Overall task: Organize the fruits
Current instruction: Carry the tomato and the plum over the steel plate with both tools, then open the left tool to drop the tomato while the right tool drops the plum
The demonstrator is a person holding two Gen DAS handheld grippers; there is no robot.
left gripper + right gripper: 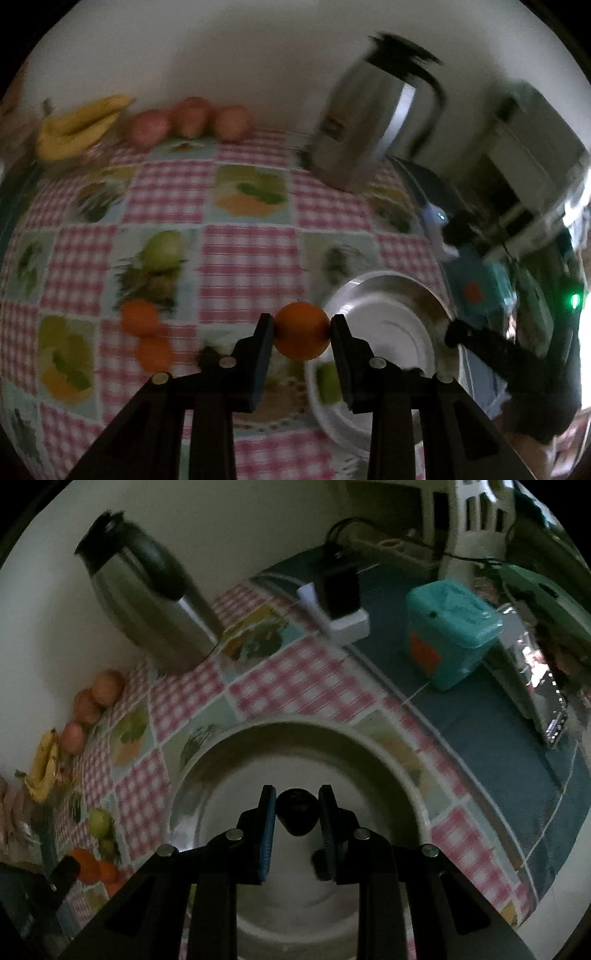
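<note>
My left gripper [302, 334] is shut on an orange [302, 330] and holds it above the checked tablecloth, just left of a white plate [391, 332]. Two more oranges [146, 332] lie to its left, with a green fruit [164, 251] beyond. Bananas [79, 125] and three reddish apples [188, 120] sit at the far edge by the wall. My right gripper [297, 818] is over the plate [295, 746] and is shut on a small dark object [298, 814] that I cannot name. The right gripper also shows at the right of the left wrist view.
A steel kettle [373, 122] stands at the back of the table [243, 266]; it also shows in the right wrist view [147, 602]. A teal box [448, 635] and a black-and-white charger [341, 598] sit on a blue surface right of the table.
</note>
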